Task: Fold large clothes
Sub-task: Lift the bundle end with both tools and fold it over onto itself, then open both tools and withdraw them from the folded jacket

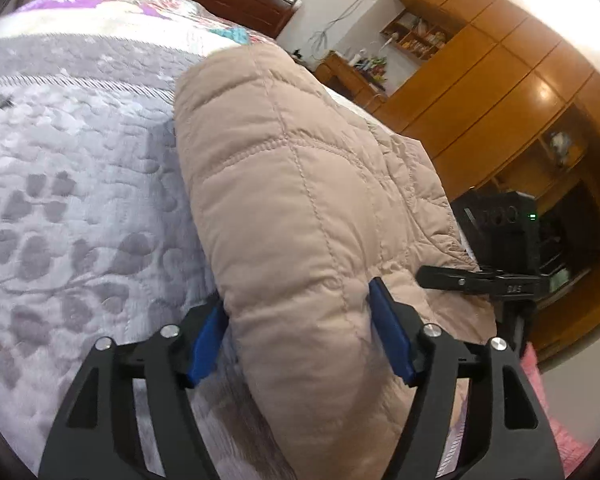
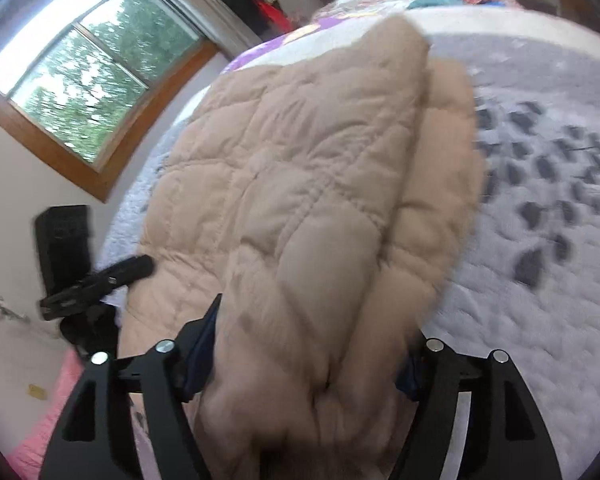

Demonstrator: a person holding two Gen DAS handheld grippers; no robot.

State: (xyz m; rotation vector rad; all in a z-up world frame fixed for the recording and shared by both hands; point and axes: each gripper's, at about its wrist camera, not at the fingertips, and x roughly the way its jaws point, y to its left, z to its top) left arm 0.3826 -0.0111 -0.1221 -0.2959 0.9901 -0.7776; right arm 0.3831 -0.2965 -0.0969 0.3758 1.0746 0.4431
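Observation:
A puffy beige quilted jacket (image 1: 300, 184) lies folded on the bed, and it also shows in the right wrist view (image 2: 300, 200). My left gripper (image 1: 300, 332) has its blue pads (image 1: 392, 336) wide apart with a thick folded edge of the jacket between them, pressing its sides. My right gripper (image 2: 304, 360) holds another thick bundle of the jacket between its wide-set jaws; its right pad is mostly hidden by fabric. The right wrist view is motion-blurred.
The bed has a grey-and-white leaf-pattern quilt (image 1: 68, 200) and colourful bedding (image 1: 148, 12) at the headboard. A black tripod head (image 1: 484, 280) stands beside the bed, also in the right wrist view (image 2: 96, 284). Wooden wardrobes (image 1: 500, 80) and a window (image 2: 92, 68) line the walls.

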